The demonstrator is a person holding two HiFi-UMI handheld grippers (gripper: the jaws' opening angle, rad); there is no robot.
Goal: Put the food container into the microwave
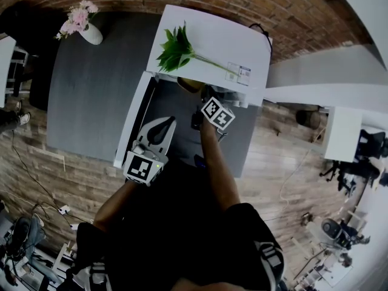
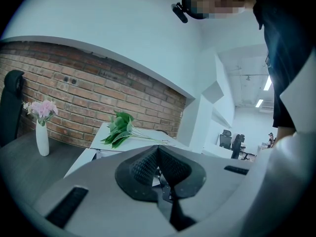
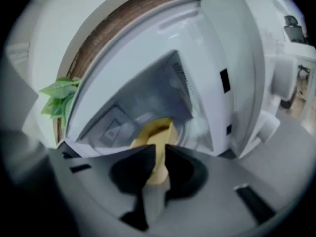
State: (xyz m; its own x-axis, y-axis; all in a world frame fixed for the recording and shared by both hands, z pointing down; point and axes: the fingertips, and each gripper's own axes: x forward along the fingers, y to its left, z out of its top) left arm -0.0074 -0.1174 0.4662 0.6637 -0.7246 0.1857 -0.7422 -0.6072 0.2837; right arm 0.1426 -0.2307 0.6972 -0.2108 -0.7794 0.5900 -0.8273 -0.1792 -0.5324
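Our right gripper (image 3: 157,154) has its jaws clamped on the thin rim of the yellow food container (image 3: 154,131), which sits at the mouth of the open microwave (image 1: 218,35). We judge it light, thin-walled and somewhat slick, so a firm hold at the rim suits it. Our left gripper (image 2: 158,152) hangs back, jaws together on nothing.

Dark grey table (image 1: 91,96), white vase (image 1: 92,35) of pink flowers at its far left, white microwave (image 1: 224,38) at its right, well apart.
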